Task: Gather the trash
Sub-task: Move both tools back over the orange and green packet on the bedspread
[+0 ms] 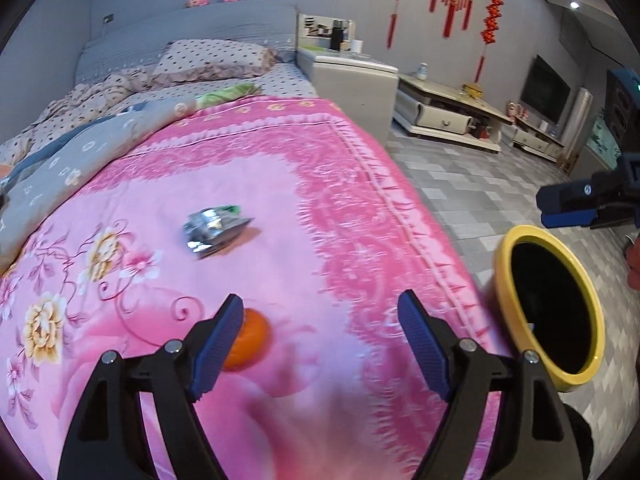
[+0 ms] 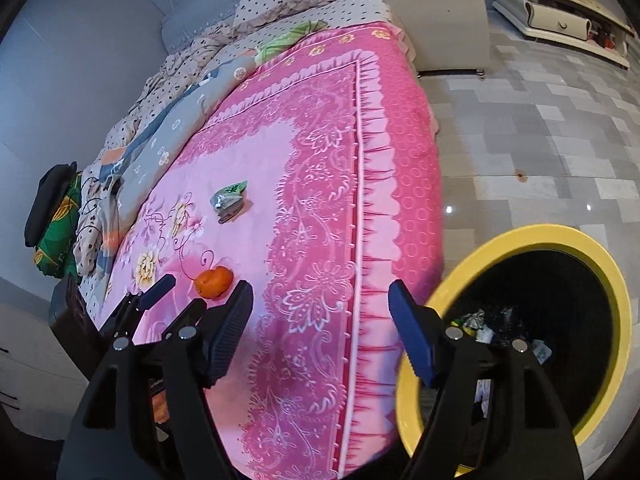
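Closest to the lens is the left gripper (image 1: 320,320), jaws spread wide with nothing between them, hanging over the near part of the pink blanket (image 1: 280,168). An orange peel or tangerine (image 1: 250,340) (too blurry to tell which) sits just beside its left finger, not pinched, so my guess is that's the next thing it's lining up on.

Further up the blanket, toward the middle, there's a crumpled foil wrapper (image 1: 216,230), silver with a bit of green, lying well apart from the orange thing. Both are trash that hasn't been collected yet.

Off the blanket's right edge, on the tiled floor, stands the yellow-rimmed bin (image 2: 616,276) with a black liner. Makes sense it's parked right against the bed, short carry from blanket to bin. You can see a few scraps (image 2: 480,326) already down inside it.

The right gripper (image 2: 320,304) is also wide and empty, hovering around the blanket's right edge next to the bin rim. Reads to me like it's free for the next grab.
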Available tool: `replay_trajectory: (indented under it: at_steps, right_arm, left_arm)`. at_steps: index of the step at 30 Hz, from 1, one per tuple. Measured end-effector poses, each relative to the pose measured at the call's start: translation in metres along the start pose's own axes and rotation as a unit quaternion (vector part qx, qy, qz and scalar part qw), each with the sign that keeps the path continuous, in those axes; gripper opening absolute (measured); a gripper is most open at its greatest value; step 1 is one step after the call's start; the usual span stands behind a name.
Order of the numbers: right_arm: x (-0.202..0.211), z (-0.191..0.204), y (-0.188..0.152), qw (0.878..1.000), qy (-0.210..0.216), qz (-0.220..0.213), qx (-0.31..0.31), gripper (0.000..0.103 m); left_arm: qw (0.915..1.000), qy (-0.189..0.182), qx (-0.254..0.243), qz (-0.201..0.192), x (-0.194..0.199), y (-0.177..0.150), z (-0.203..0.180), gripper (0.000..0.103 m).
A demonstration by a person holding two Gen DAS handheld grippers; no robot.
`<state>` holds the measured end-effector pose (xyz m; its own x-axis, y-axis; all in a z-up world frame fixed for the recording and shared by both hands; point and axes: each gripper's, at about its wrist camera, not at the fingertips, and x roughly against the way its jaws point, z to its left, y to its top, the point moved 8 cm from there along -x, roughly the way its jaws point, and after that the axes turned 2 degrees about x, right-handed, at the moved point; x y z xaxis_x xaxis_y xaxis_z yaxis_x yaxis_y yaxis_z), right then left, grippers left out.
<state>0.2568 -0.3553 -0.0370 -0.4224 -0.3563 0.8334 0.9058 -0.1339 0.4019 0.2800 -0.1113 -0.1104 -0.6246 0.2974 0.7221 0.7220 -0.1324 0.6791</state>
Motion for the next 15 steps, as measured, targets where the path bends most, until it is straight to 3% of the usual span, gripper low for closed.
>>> replay_trajectory:
  at_steps: [7,15]
  right_arm:
    - [-0.070,0.063,0.041,0.998,0.040,0.050,0.024,0.076]
    - [-0.161,0.112,0.069,0.989,0.049,0.128,0.052,0.079]
  left_arm:
    - [0.9994,0.013,0.030,0.012,-0.023,-0.009,0.046,0.076]
    - [0.9965,-0.008,0.081,0.019,-0.051,-0.017,0.068,0.076]
